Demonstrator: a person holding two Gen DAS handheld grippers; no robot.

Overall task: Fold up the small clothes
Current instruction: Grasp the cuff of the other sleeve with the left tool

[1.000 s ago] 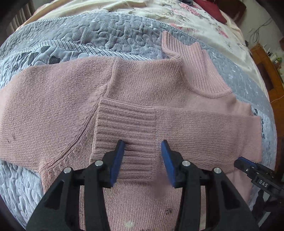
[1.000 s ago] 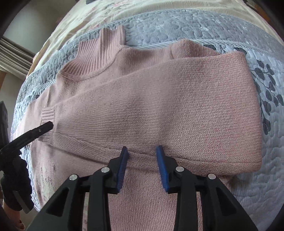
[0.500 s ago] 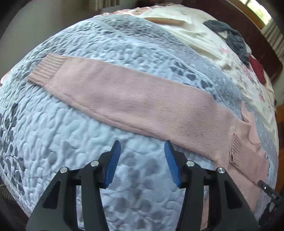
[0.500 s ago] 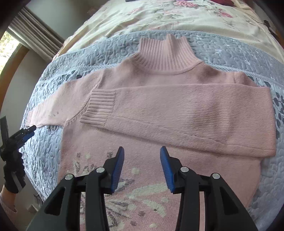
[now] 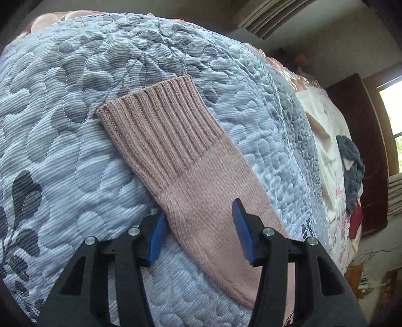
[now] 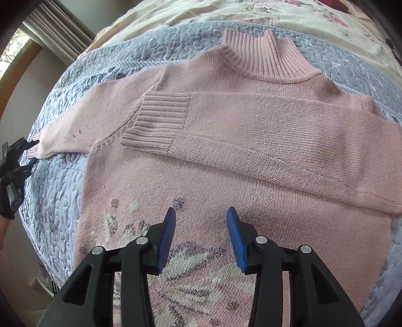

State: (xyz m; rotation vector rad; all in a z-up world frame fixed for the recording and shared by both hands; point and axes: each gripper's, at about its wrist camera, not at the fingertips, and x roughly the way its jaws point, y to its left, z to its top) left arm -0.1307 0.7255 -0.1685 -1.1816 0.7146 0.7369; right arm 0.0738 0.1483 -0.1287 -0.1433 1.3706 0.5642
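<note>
A pink knitted sweater (image 6: 251,191) with a high ribbed collar lies flat on the quilt. One sleeve (image 6: 276,135) is folded across the chest, its ribbed cuff (image 6: 158,123) near the opposite shoulder. The other sleeve (image 6: 83,125) stretches out sideways. My left gripper (image 5: 198,213) is open and low over that sleeve (image 5: 208,201), the fabric lying between its fingers, with the cuff (image 5: 155,125) just ahead. The right wrist view shows this gripper (image 6: 34,152) at the sleeve's tip. My right gripper (image 6: 199,213) stands open above the patterned lower front, holding nothing.
A grey-blue quilted bedspread (image 5: 62,156) lies under the sweater. Beyond it is a cream floral sheet (image 6: 201,10) with a dark grey garment (image 5: 351,171) and a red item (image 5: 355,221). Curtains (image 6: 57,25) and a wall border the bed's left side.
My left gripper left the folded cuff on the chest and swung out to the end of the outstretched sleeve. My right gripper drew back from the folded sleeve toward the hem.
</note>
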